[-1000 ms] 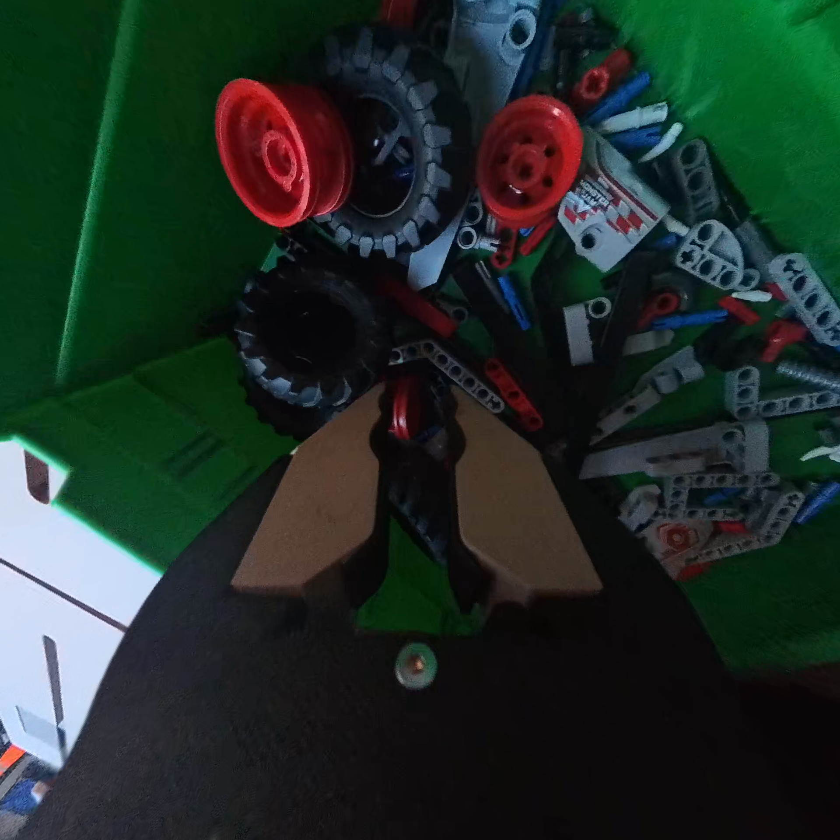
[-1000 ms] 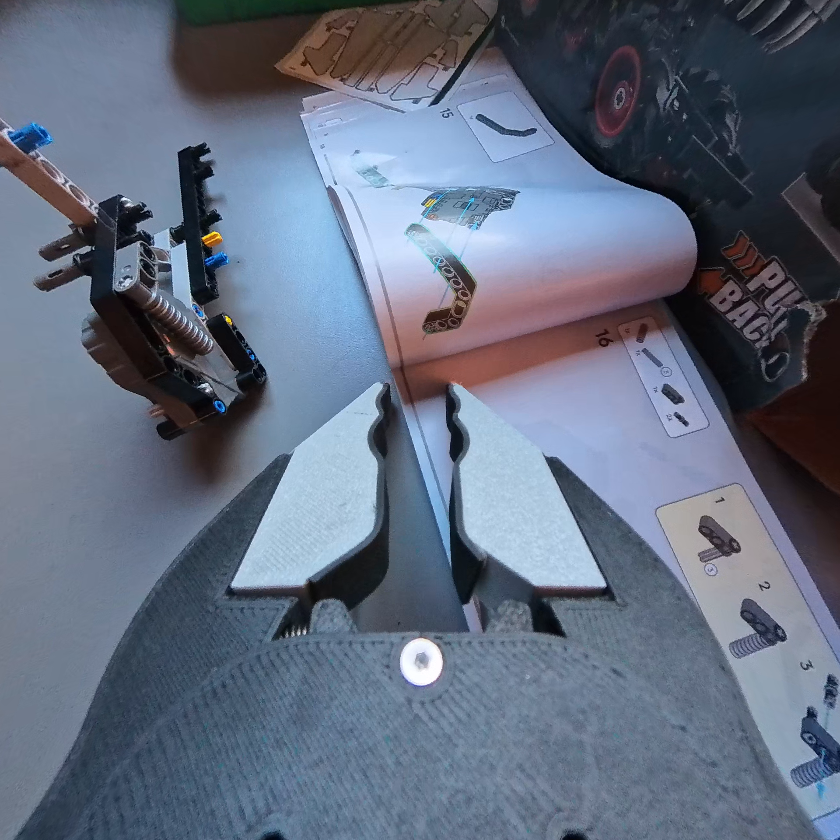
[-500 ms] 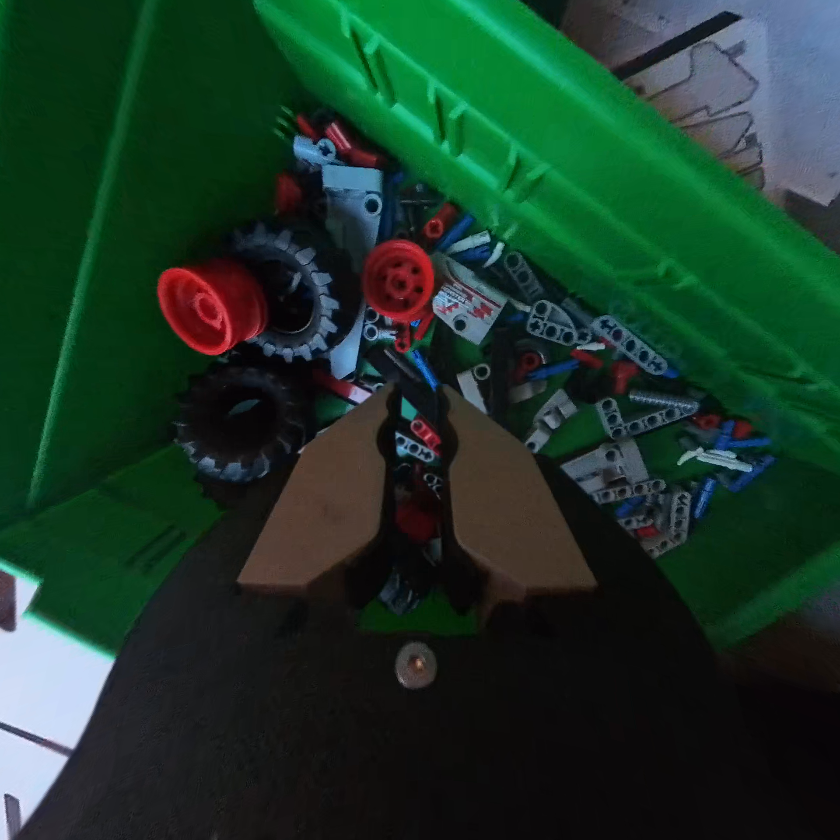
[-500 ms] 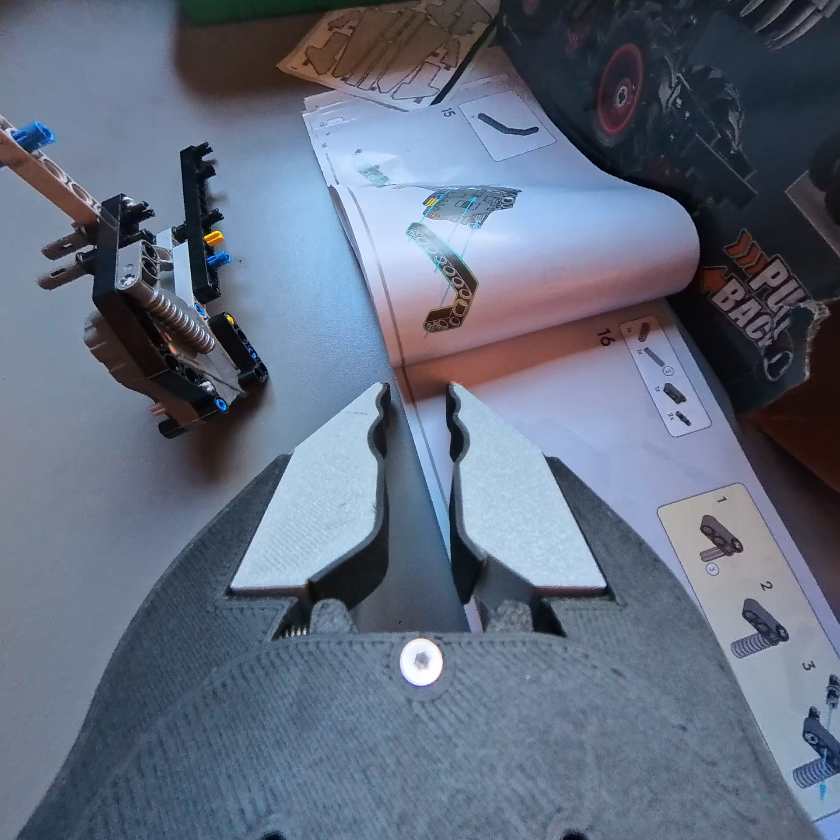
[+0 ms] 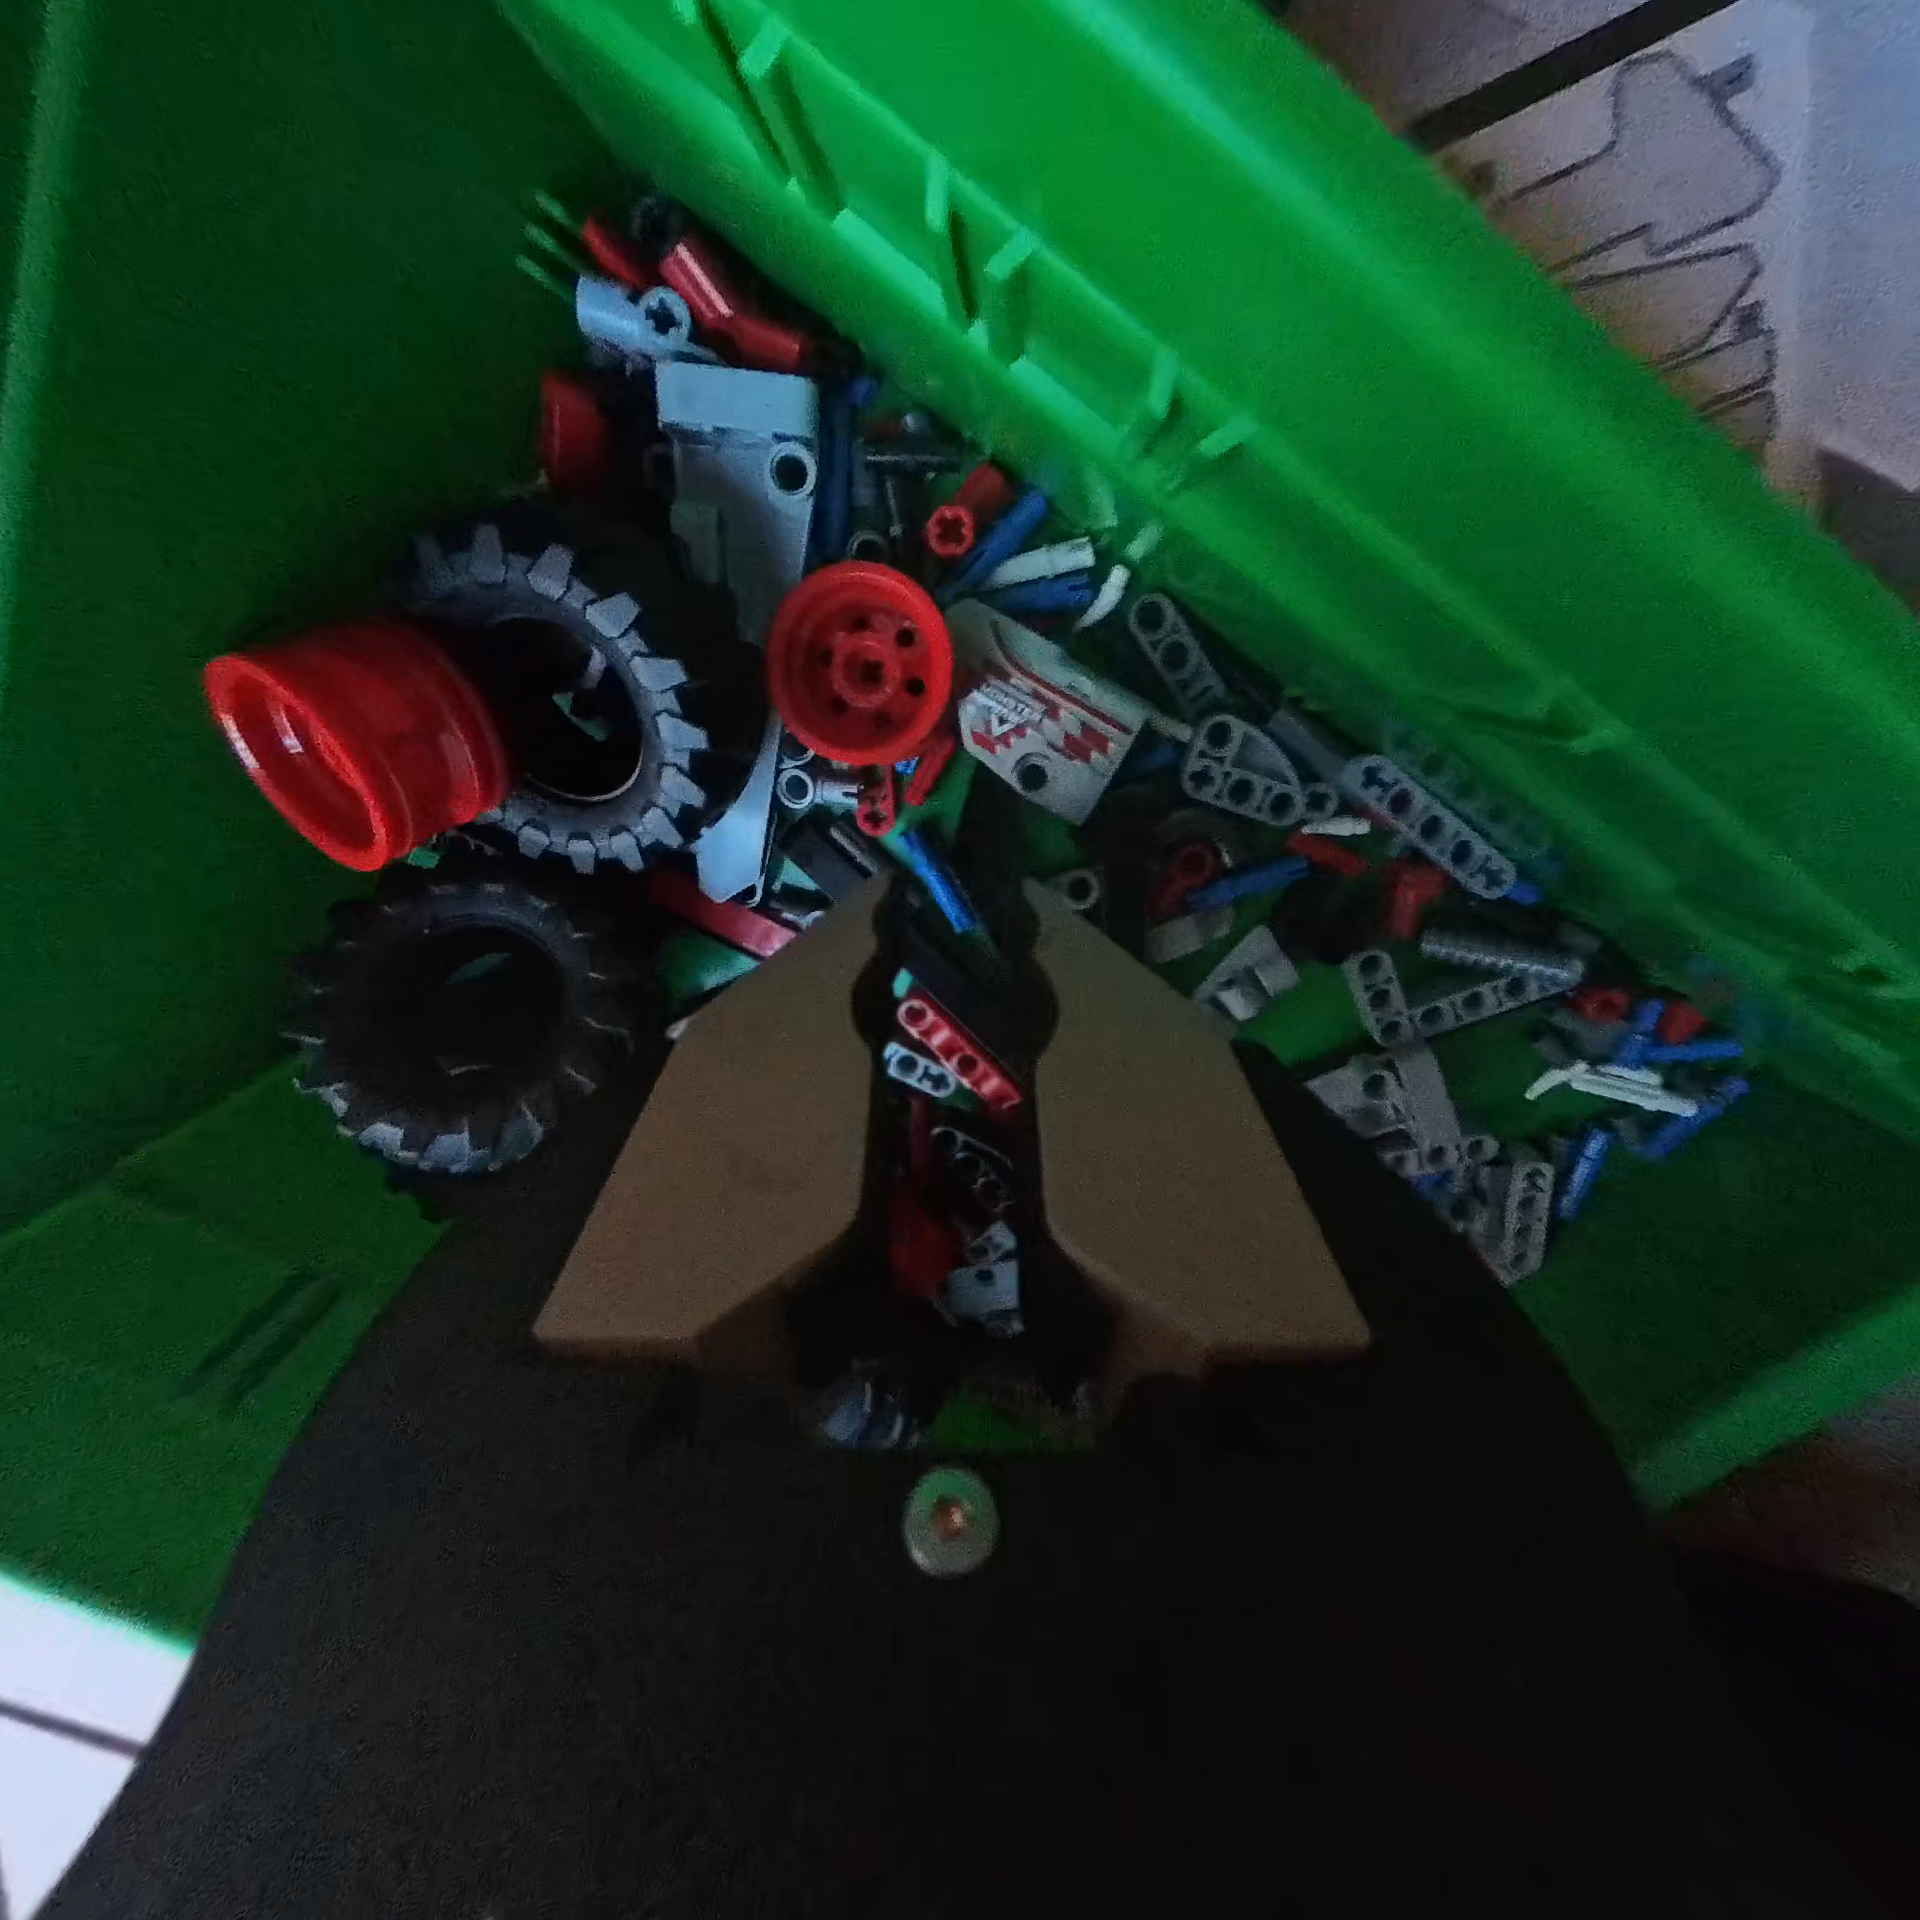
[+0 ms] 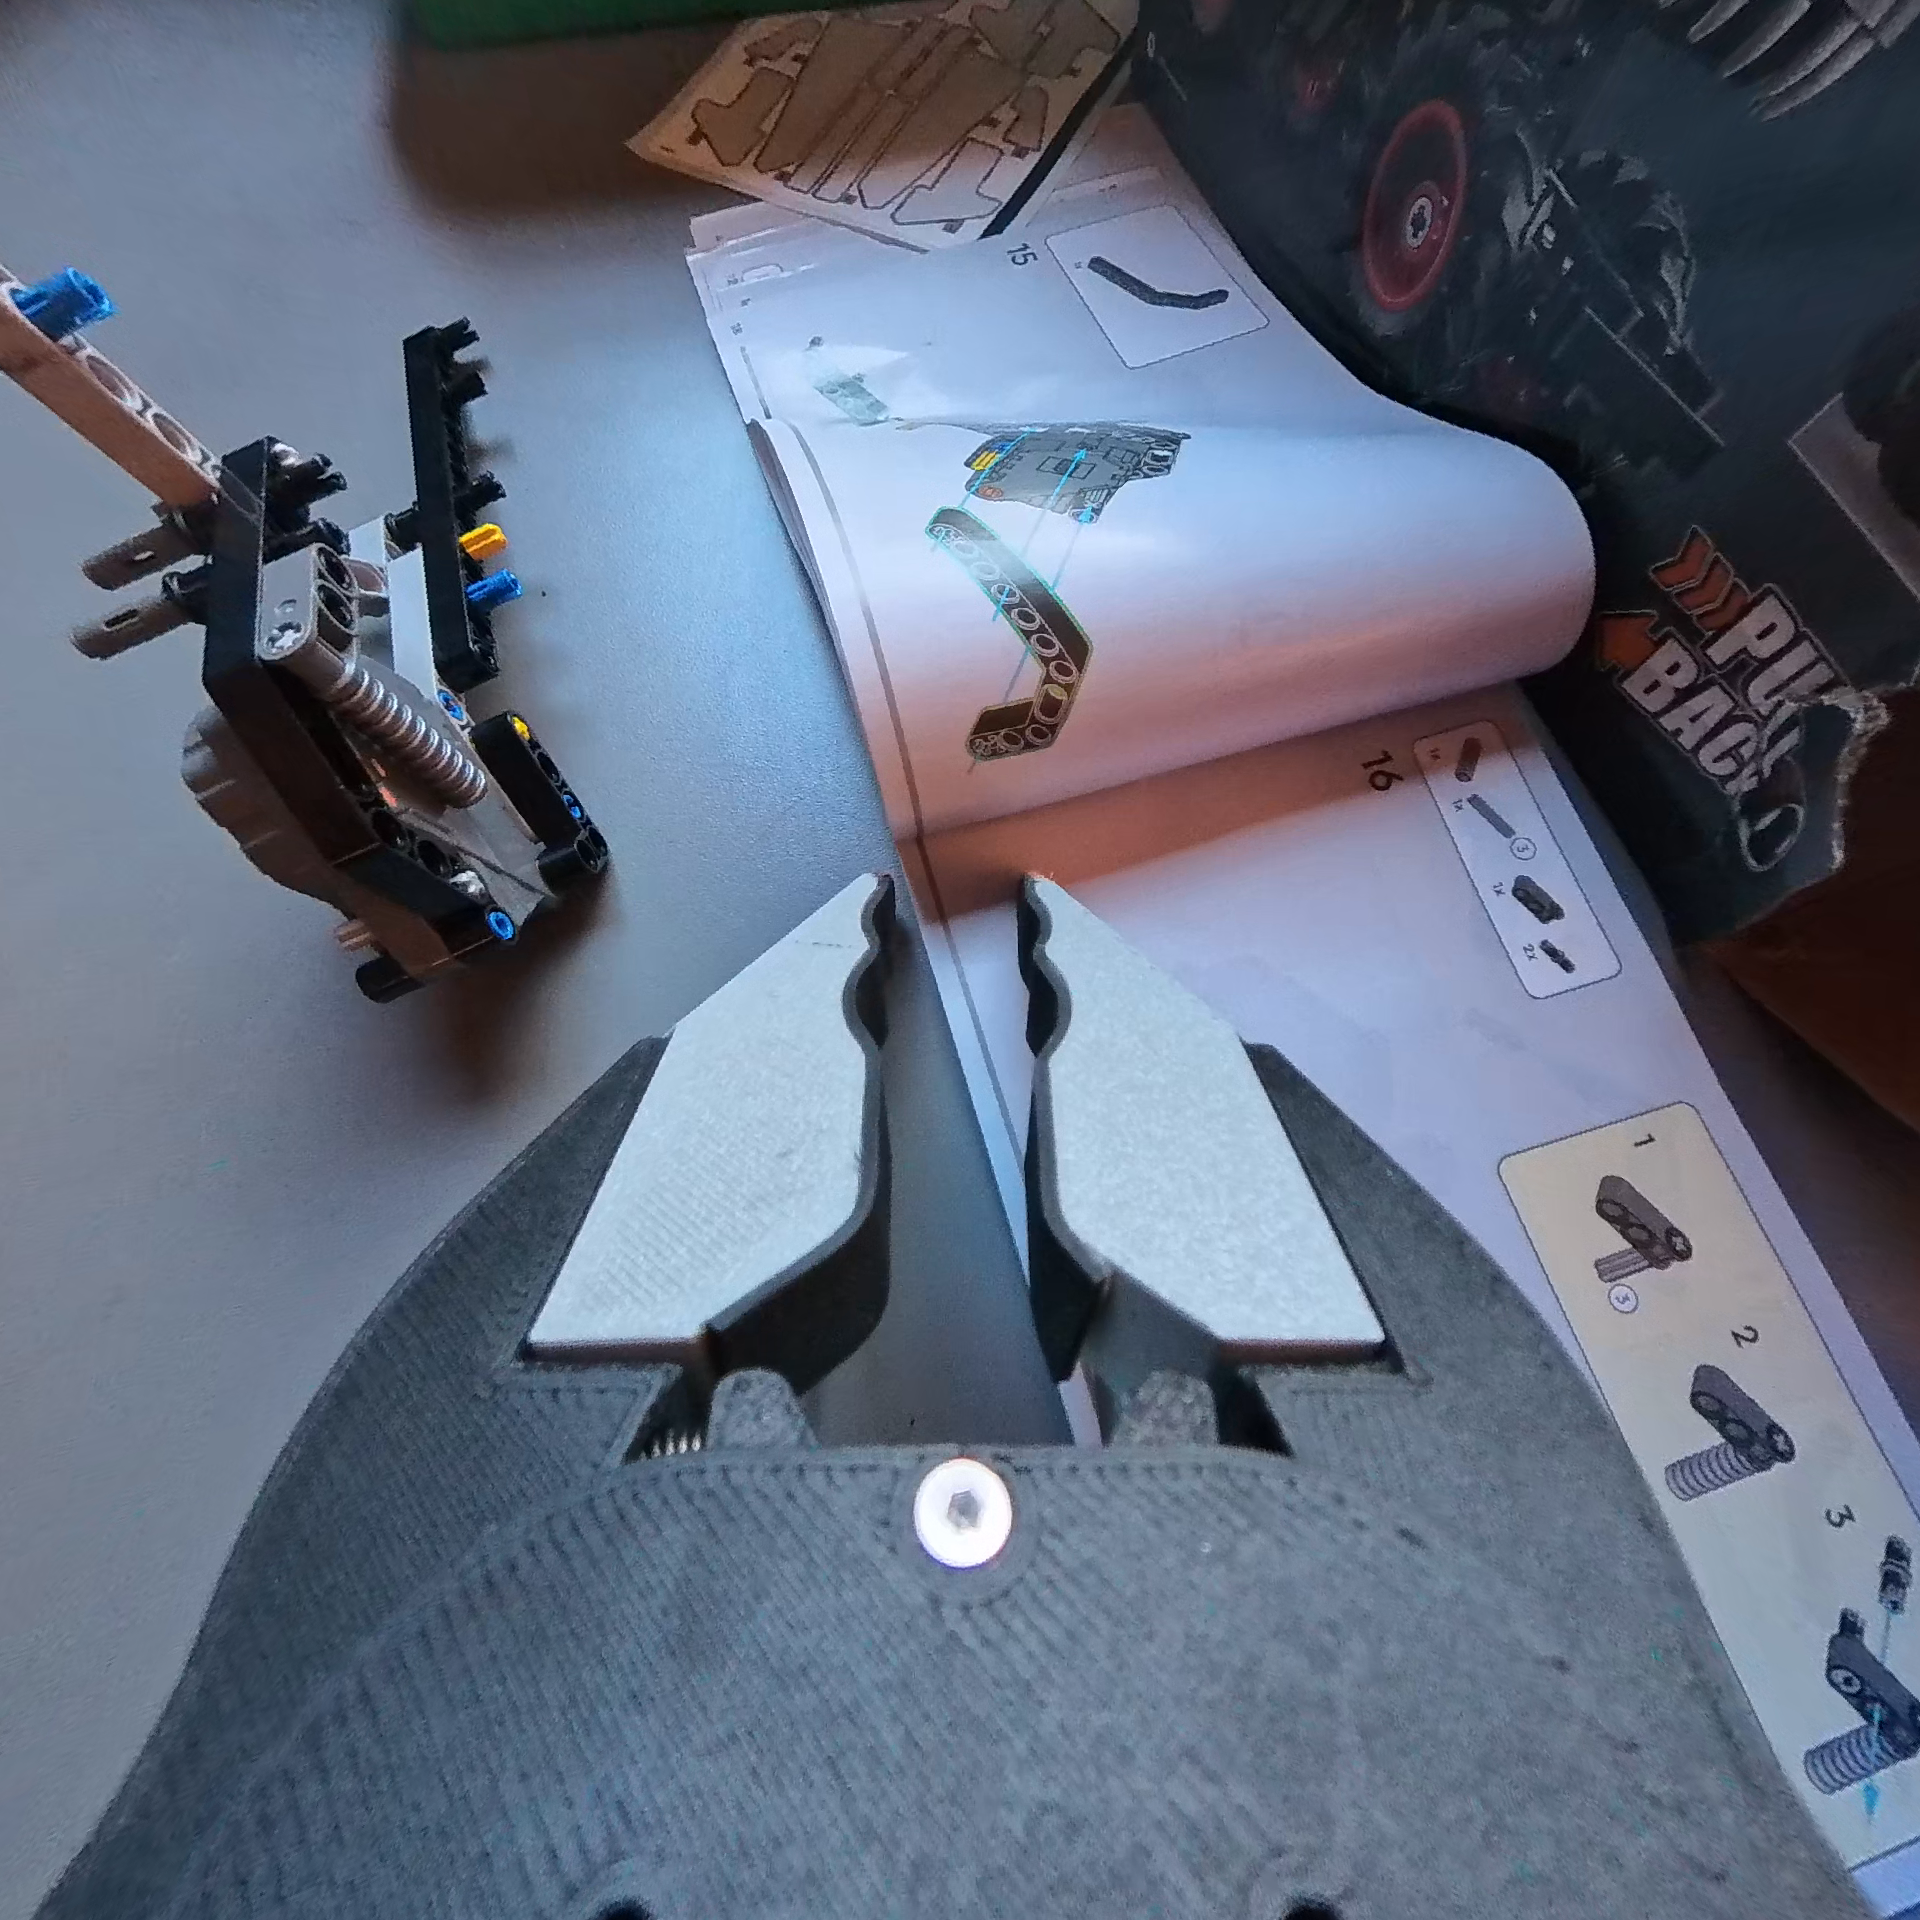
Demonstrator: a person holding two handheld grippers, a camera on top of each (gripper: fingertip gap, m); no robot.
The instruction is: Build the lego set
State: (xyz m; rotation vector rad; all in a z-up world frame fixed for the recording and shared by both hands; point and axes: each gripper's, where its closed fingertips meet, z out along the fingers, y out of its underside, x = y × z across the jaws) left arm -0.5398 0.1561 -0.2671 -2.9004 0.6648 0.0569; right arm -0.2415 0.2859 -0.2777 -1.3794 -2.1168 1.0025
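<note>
My left gripper point(image 5: 956, 914) hangs open over the green bin point(image 5: 1299, 436) of parts; my right gripper point(image 6: 954, 904) gapes empty beside the booklet point(image 6: 1195, 582).

Glossy red plastic is seen on the wheel hub point(image 5: 353, 743), left of frame; ribbed matt printed plastic on the right gripper point(image 6: 954, 914); smooth paper in the booklet point(image 6: 1195, 582).

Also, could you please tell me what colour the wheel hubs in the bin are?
Red, both wheel hubs, loose in the green bin; clearest in the left wrist view.
</note>
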